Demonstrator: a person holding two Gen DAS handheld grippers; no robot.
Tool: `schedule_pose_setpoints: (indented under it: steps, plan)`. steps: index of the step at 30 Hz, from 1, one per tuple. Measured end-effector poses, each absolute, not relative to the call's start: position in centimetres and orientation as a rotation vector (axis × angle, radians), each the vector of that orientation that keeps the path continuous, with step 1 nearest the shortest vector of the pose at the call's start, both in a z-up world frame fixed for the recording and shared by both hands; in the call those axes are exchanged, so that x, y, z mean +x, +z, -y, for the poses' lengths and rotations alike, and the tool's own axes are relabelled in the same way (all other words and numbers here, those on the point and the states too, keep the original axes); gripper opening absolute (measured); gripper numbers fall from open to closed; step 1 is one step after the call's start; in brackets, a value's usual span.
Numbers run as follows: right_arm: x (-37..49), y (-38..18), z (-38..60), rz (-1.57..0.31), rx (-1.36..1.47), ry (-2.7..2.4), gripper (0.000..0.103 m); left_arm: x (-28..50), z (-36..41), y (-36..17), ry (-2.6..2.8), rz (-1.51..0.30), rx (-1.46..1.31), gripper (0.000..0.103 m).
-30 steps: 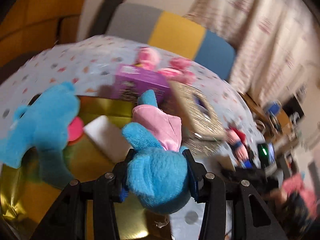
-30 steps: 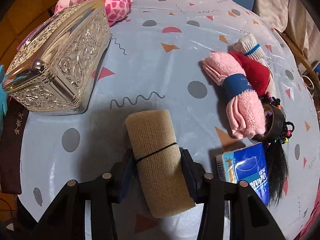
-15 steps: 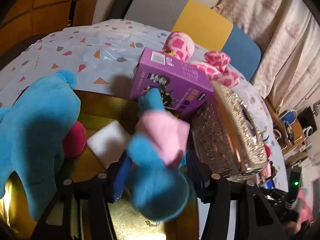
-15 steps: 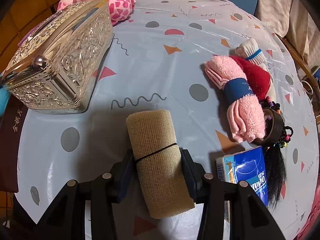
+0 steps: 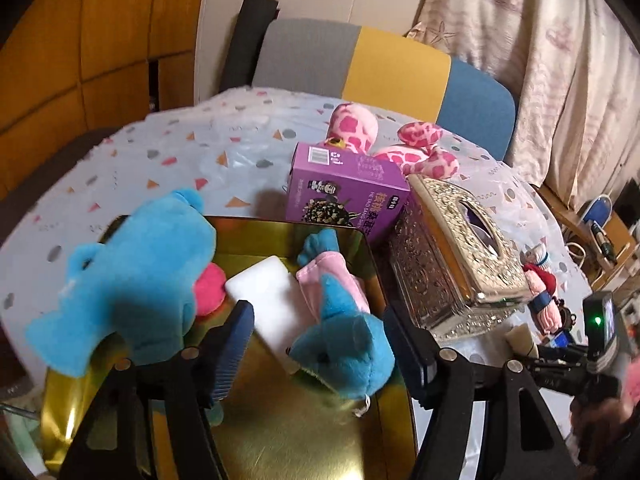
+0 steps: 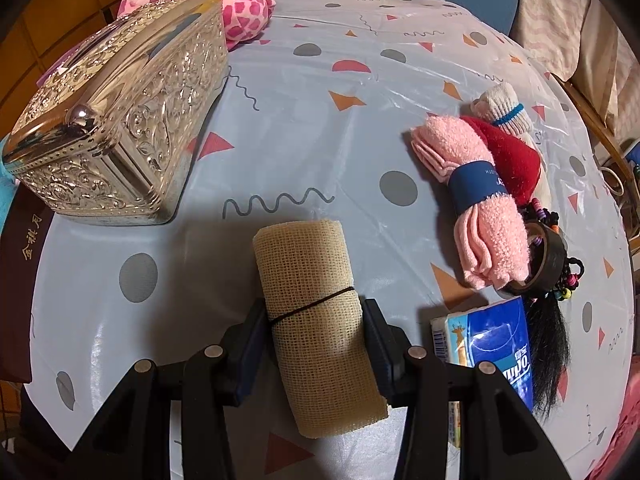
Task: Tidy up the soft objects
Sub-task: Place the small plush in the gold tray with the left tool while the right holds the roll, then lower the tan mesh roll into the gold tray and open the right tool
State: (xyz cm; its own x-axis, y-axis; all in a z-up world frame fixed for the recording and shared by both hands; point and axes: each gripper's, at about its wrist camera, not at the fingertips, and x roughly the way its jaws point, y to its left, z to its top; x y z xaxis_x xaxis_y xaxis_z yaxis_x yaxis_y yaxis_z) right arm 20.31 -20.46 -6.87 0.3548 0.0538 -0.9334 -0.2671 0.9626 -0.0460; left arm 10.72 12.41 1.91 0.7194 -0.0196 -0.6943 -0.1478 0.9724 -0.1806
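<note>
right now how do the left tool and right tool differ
The left tool is open, its pads apart from the small blue plush toy with pink cloth lying in the gold metal tray. The right tool is shut on the rolled beige mesh cloth above the patterned tablecloth. Both are black with blue pads.

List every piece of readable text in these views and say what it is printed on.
"HE TAO SANG SHEN", partly cut off, with large Chinese characters too blurred to read: purple box.
"金祺月", gold characters, my best reading: dark maroon box.
Letters like "uppo", brand partly out of view: blue tissue pack.
Small print on the navy band around the pink socks: too small to read.
Barcode digits on the purple box: unreadable.
</note>
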Motion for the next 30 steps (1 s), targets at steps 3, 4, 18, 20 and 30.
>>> schedule_pose_setpoints:
  steps: [3, 4, 18, 20, 30]
  plan:
    - [20.2, -6.9, 20.4, -1.192, -0.203, 0.213, 0.047, 9.4, -11.8, 2.4, 0.068, -0.751, -0.2, 0.069]
    - [20.2, -6.9, 20.5, -1.193, -0.198, 0.214, 0.047, 9.1, -11.6, 2.5, 0.066, -0.747, -0.194, 0.07]
    - [20.4, -7.1, 20.7, -1.187, -0.201, 0.205, 0.047, 6.2, -11.7, 3.4, 0.082, -0.707, -0.166, 0.076]
    - [20.3, -7.1, 20.5, -1.192, -0.197, 0.192, 0.046, 6.1, -12.1, 3.4, 0.088, -0.706, -0.176, 0.076]
    - [17.2, -4.9, 18.3, -1.184, -0.148, 0.165, 0.043, 4.7, -15.0, 3.1, 0.144, -0.695, -0.198, 0.084]
